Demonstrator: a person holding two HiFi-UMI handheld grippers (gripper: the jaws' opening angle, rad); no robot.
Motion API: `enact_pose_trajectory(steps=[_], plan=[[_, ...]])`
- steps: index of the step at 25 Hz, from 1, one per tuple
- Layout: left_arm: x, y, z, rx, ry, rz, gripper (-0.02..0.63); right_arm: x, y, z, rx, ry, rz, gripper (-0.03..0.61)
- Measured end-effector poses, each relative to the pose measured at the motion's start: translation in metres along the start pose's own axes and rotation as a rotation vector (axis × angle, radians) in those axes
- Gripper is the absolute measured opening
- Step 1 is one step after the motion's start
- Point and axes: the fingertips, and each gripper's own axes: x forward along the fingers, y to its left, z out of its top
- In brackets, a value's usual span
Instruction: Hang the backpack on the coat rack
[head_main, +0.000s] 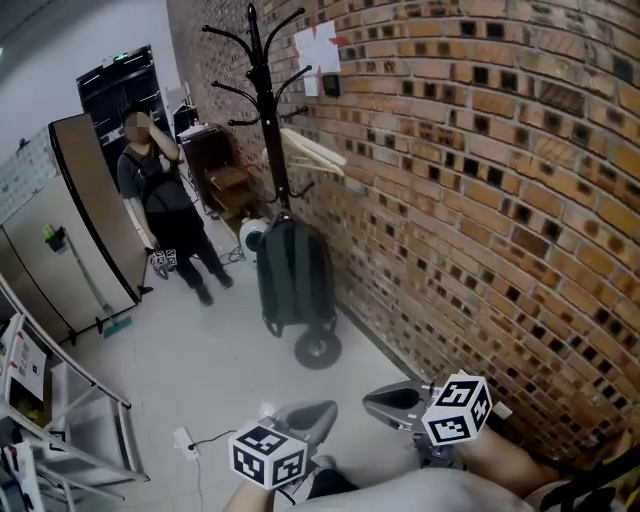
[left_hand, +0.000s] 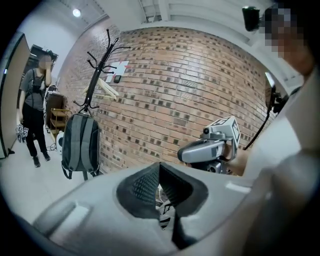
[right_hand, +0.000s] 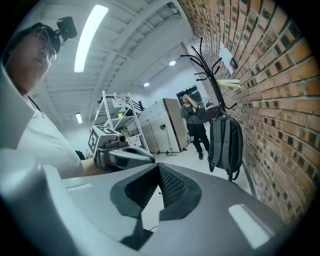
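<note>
A dark grey backpack (head_main: 292, 275) hangs from a low hook of the black coat rack (head_main: 266, 95) beside the brick wall, well ahead of me. The backpack (left_hand: 80, 143) shows at the left of the left gripper view, and the backpack (right_hand: 225, 143) at the right of the right gripper view. Both grippers are held close to my body, far from the rack. My left gripper (head_main: 325, 413) is shut with nothing in it. My right gripper (head_main: 375, 401) is shut and empty too.
A person (head_main: 165, 205) in dark clothes stands left of the rack, a marker cube in hand. The rack's round base (head_main: 318, 349) rests on the floor. Wooden hangers (head_main: 312, 150) hang on it. A metal shelf frame (head_main: 70, 415) stands at the near left, cabinets (head_main: 70, 220) farther back.
</note>
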Motion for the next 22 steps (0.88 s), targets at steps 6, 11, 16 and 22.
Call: enact_pose_trajectory(steps=[6,11,16,22], plan=[[-0.006,-0.023,0.003,-0.003,-0.011,0.011,0.002,-0.013,0.019,0.000,-0.010,-0.014,0.022,-0.002],[-0.007,-0.026,0.005,0.010,-0.019,0.049,0.002,-0.015,0.017,-0.001,0.003,-0.019,0.025,-0.002],[-0.009,-0.024,-0.002,-0.021,-0.002,0.056,0.002,-0.014,0.020,-0.006,0.018,-0.018,0.034,-0.002],[-0.009,-0.028,0.001,0.001,0.005,0.066,0.002,-0.017,0.020,-0.002,0.004,-0.034,0.038,-0.002]])
